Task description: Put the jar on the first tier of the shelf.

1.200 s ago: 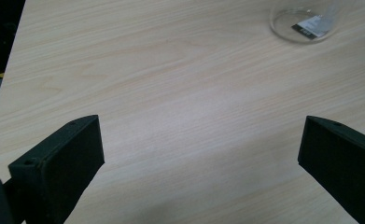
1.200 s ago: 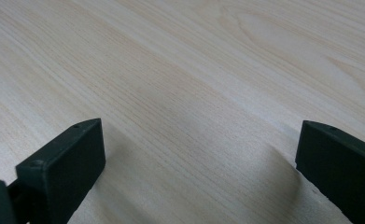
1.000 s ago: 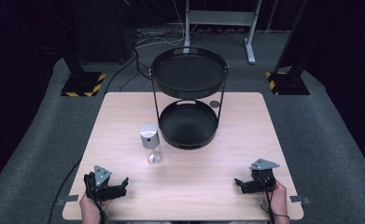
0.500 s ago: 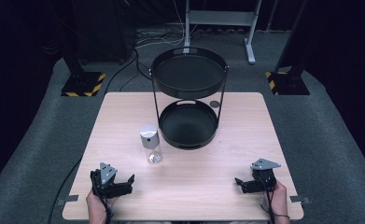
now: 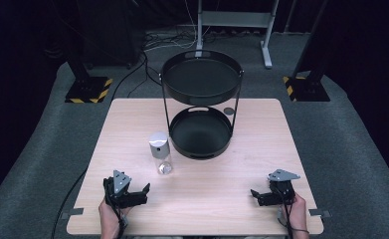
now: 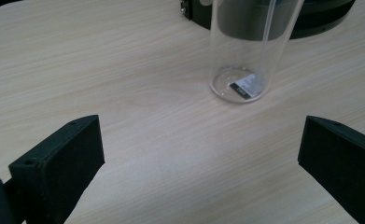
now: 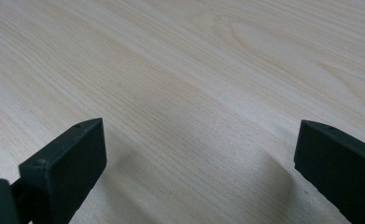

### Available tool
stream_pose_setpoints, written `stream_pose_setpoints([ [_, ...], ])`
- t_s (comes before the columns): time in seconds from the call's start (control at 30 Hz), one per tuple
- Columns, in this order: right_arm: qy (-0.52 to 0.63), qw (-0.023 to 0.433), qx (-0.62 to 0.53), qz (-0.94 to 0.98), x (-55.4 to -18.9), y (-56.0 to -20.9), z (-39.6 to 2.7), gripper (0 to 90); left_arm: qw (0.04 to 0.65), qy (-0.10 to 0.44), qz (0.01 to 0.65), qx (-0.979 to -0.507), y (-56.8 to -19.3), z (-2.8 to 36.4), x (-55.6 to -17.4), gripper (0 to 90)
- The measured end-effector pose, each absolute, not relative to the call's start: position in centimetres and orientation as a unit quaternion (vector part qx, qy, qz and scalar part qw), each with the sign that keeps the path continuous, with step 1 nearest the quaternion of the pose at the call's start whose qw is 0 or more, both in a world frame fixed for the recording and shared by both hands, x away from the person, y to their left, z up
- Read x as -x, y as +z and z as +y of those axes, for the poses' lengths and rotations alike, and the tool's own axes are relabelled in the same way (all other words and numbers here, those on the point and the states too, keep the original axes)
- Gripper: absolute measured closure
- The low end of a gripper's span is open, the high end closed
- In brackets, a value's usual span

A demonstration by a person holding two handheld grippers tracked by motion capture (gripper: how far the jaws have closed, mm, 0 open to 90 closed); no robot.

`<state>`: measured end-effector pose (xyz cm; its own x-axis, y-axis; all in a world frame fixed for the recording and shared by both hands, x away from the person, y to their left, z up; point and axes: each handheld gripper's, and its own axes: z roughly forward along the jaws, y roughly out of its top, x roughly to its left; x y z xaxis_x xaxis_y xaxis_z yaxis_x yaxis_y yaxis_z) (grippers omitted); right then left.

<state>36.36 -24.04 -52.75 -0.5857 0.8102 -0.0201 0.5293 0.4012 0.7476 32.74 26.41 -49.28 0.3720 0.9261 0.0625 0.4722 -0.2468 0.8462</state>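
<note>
**Two open grippers waiting at the near edge of the table**

A big light wooden table is sitting on a grey floor. It is carrying everything here.

A black stand with two round trays is standing near the far edge of the table, about in the middle. One tray is sitting high up and the other is lying low on the table top. Thin black rods are joining them.

A clear bottle with a silver cap is standing upright just beside the low tray, on its left side, a bit nearer the person. In the left gripper view the bottle is looking empty, and a small black and white label is showing at its bottom.

The left gripper is sitting close to the near left corner of the table, with a hand holding it. Its jaws are spread wide apart and are gripping nothing. They are pointing toward the bottle, which is standing apart from them.

The right gripper is sitting close to the near right corner, with the other hand holding it. Its jaws are wide apart too, with bare wood between them.

A small dark round thing is lying on the table behind the low tray, toward the far right. I cannot tell what it is.
</note>
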Motion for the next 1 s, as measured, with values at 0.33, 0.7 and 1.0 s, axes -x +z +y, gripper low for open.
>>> stream_pose_setpoints([
  [0.33,0.361,0.198,-0.417,0.81,-36.4,-52.7,-24.1,1.5,0.396,0.296,0.468,-0.733,-49.0,25.0,-33.3,0.1],
  [0.7,0.356,0.19,-0.412,0.817,-36.5,-52.8,-24.0,1.3,0.41,0.302,0.463,-0.726,-49.1,23.4,-33.8,0.1],
  [1.0,0.35,0.19,-0.416,0.818,-36.6,-52.8,-24.0,1.2,0.412,0.308,0.459,-0.725,-49.1,22.3,-34.5,0.1],
])
